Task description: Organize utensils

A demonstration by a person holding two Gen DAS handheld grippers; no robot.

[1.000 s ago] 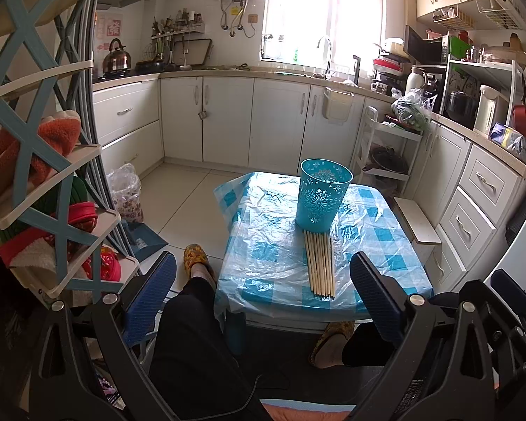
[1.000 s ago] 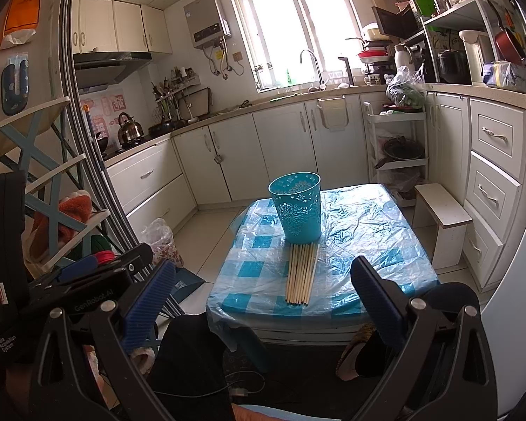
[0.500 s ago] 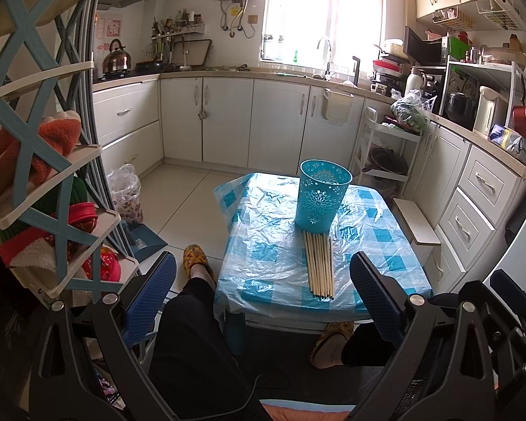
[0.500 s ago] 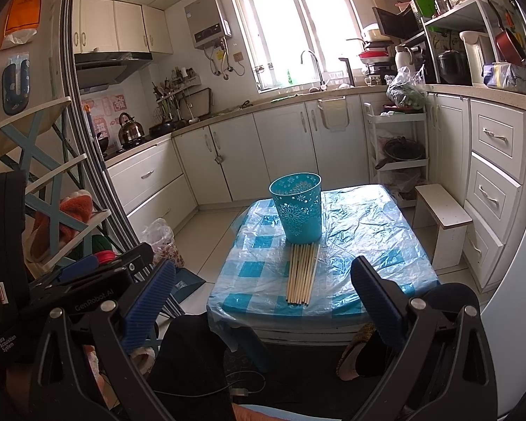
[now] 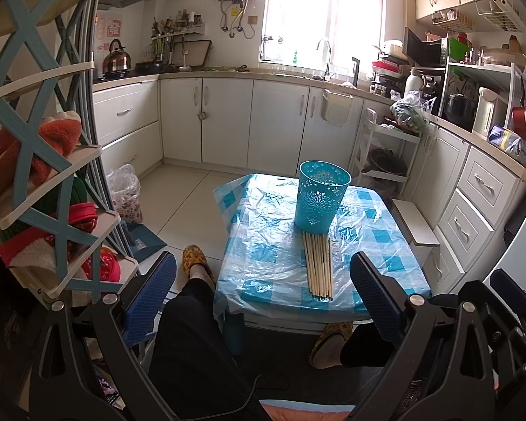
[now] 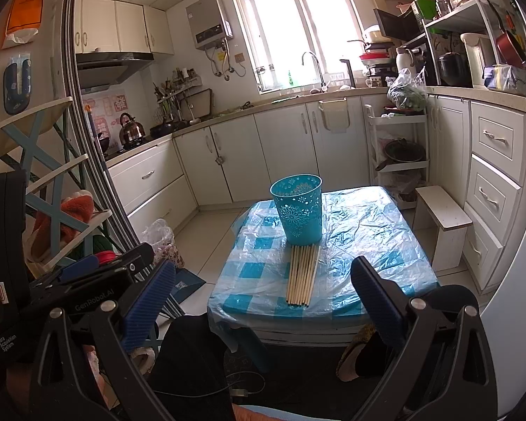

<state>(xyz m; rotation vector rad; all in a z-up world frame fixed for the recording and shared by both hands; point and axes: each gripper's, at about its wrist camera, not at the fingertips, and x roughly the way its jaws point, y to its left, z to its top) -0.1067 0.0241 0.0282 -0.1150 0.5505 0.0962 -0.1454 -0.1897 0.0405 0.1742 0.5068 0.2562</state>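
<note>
Bundle of pale wooden chopsticks (image 5: 318,265) lies flat on the low table's blue-checked plastic cover (image 5: 263,245), far ends touching the base of the upright teal perforated plastic bin (image 5: 319,196). Left gripper (image 5: 263,298) and right gripper (image 6: 263,298) both held back above the person's knees, well short of the table, level and pointing at it, jaws spread wide, nothing between the blue pads (image 6: 147,308)

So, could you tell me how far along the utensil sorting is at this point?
Nothing looks done yet. The chopsticks all lie in a flat row on the table, their far ends by the base of the teal basket; none stick up out of it. Nothing is in hand: the left gripper and right gripper hang back from the table, jaws wide open. Picking up and putting away every chopstick remains.
</note>
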